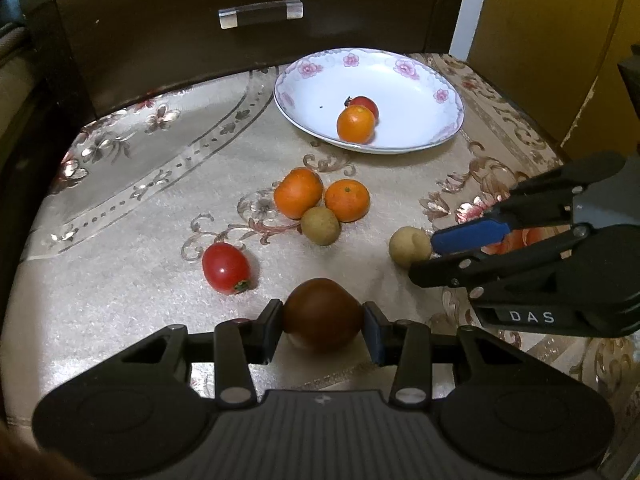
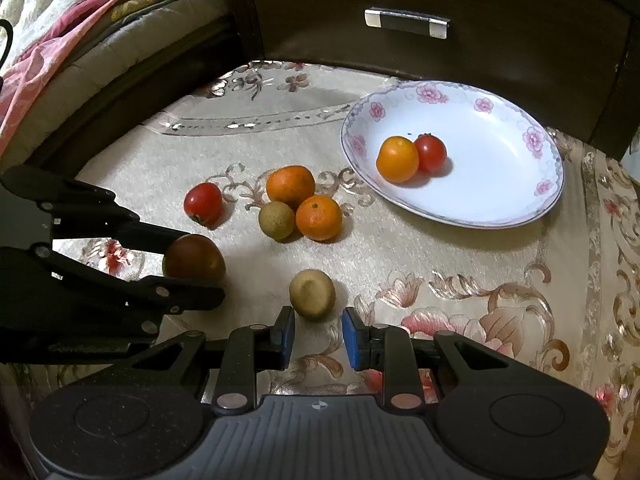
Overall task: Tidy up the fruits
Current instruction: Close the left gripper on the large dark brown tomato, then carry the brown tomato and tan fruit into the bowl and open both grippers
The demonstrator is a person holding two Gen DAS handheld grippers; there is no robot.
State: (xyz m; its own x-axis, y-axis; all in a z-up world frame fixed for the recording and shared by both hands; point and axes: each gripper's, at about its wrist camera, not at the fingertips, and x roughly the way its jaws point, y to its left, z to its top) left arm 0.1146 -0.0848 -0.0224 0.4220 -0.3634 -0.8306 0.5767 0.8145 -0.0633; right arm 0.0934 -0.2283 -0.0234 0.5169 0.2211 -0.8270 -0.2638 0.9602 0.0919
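My left gripper point(image 1: 324, 320) is shut on a dark brownish-red tomato point(image 1: 322, 312) resting on the tablecloth; both pads press its sides. The right wrist view shows that gripper point(image 2: 196, 270) and the tomato point(image 2: 194, 260) at the left. My right gripper point(image 2: 318, 336) is closed down to a narrow gap with nothing in it. A small brown round fruit point(image 2: 312, 294) lies just beyond its tips. The white flowered plate point(image 1: 400, 66) holds an orange point(image 1: 356, 124) and a red cherry tomato point(image 1: 366, 104).
Two tangerines point(image 1: 298, 192) point(image 1: 347, 200), another brown fruit point(image 1: 321, 226) and a red tomato point(image 1: 226, 268) lie on the patterned tablecloth point(image 1: 140, 200). A dark drawer front point(image 1: 240, 40) stands behind the plate. Bedding point(image 2: 60, 32) lies at the left.
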